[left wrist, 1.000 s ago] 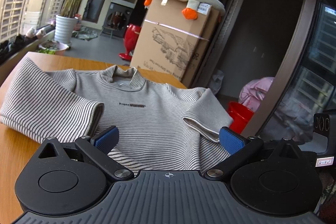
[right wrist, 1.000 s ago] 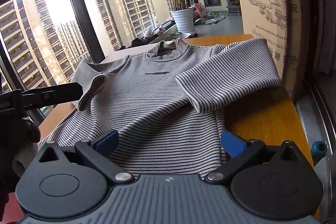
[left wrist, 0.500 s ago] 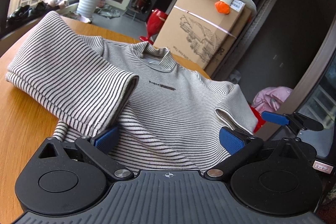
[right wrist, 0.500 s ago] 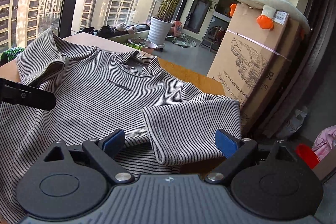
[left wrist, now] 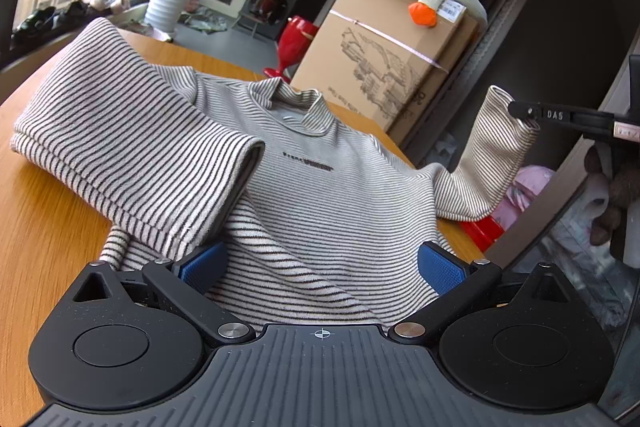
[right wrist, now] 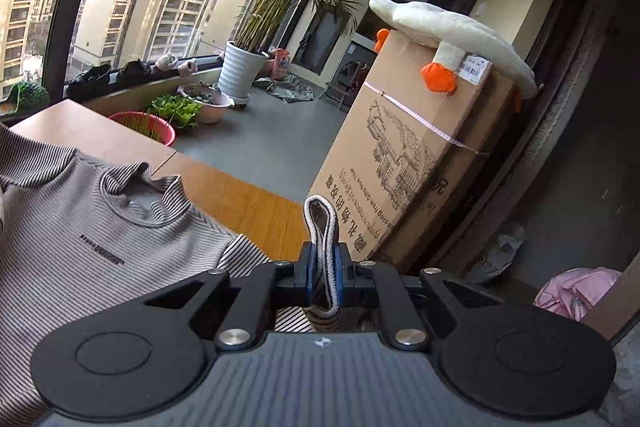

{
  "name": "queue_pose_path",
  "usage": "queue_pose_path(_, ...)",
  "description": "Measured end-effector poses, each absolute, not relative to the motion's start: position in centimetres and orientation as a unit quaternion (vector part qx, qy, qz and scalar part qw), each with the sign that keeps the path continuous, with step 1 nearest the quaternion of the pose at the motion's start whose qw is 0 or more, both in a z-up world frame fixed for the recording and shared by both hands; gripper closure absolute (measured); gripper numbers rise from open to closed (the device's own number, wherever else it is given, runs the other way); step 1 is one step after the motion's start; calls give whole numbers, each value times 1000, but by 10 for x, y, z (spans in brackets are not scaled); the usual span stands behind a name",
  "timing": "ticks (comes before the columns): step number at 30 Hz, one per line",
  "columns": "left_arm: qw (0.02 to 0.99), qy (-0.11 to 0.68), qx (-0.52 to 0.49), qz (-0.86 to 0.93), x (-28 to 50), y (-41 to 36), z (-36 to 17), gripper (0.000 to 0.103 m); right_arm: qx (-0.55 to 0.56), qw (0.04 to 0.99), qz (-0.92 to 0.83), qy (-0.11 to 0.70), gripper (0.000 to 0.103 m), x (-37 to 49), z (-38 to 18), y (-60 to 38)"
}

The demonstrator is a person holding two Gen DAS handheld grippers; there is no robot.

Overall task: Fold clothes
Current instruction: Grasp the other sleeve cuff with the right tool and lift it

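A grey-and-black striped knit sweater (left wrist: pixel 320 195) lies across the frame's centre on a wooden table (left wrist: pixel 44 227). The right gripper (right wrist: pixel 323 269) pinches its cuff (right wrist: pixel 320 223), lifted at right; the left gripper (left wrist: pixel 320 267) gapes wide over the hem. Soft, light fabric likely droops; cuffs and hem offer firm holds.

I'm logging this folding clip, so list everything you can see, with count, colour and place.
striped top: one, grey with dark stripes, flat on the table
right sleeve cuff: one, striped, lifted off the table
table: one, orange-brown wood
cardboard box: one, brown, beyond the table
plush goose: one, cream with orange feet, on the box
potted palm: one, green in a white pot, by the window
red basin: one, behind the table
left gripper: fingers open over the hem
right gripper: fingers shut on the cuff
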State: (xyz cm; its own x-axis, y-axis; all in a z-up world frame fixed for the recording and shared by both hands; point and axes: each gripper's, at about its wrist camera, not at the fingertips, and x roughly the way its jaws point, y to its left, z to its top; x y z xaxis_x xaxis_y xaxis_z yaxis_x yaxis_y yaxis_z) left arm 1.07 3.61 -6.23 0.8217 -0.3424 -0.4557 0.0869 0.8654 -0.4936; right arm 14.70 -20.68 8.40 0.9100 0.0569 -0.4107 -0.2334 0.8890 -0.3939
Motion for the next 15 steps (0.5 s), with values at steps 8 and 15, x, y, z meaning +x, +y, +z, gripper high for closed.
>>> queue_pose_path(8, 925, 274, -237, -117, 9, 38, -63, 0, -66, 982, 78, 160, 100, 178, 178, -233)
queue_pose_path(15, 924, 274, -239, -118, 8, 37, -64, 0, -46, 972, 164, 162, 100, 175, 188, -186)
